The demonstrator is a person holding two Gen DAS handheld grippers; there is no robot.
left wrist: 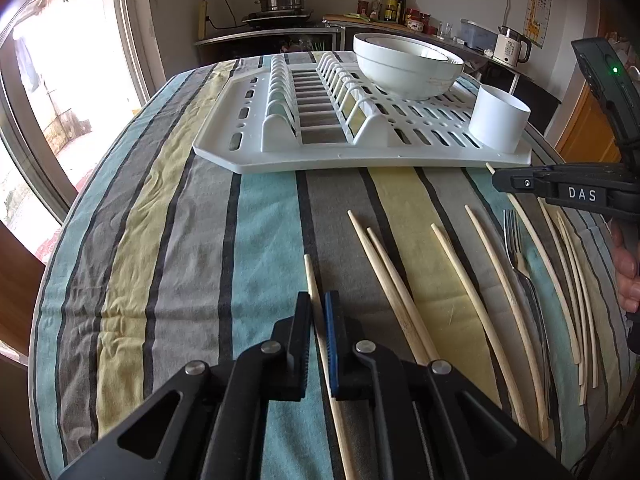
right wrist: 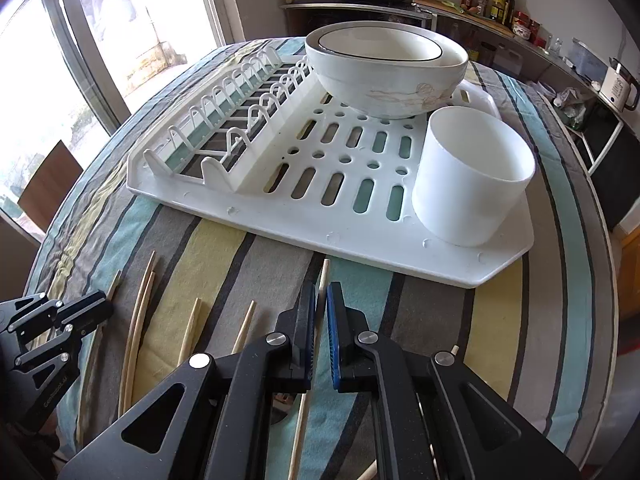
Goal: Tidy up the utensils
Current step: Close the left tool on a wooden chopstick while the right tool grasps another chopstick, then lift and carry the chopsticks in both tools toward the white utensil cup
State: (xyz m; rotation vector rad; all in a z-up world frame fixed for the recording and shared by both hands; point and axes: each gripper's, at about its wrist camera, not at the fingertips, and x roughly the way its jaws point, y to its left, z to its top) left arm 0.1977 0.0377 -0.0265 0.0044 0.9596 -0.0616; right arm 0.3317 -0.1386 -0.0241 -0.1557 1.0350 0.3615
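My left gripper [left wrist: 318,300] is shut on a wooden chopstick [left wrist: 311,276] just above the striped cloth. My right gripper [right wrist: 321,294] is shut on another wooden chopstick [right wrist: 323,276] in front of the white drying rack [right wrist: 360,216]. It shows at the right edge of the left wrist view [left wrist: 520,182]. A white utensil cup [right wrist: 472,184] stands empty on the rack's near right corner, also in the left wrist view [left wrist: 498,120]. Several chopsticks [left wrist: 404,300] and a metal fork [left wrist: 516,248] lie on the cloth.
Nested white bowls [right wrist: 386,72] sit at the back of the rack, plate slots [right wrist: 224,120] on its left. The round table's striped cloth [left wrist: 180,240] drops off at its edges. A counter with bottles and a kettle [left wrist: 510,46] stands behind.
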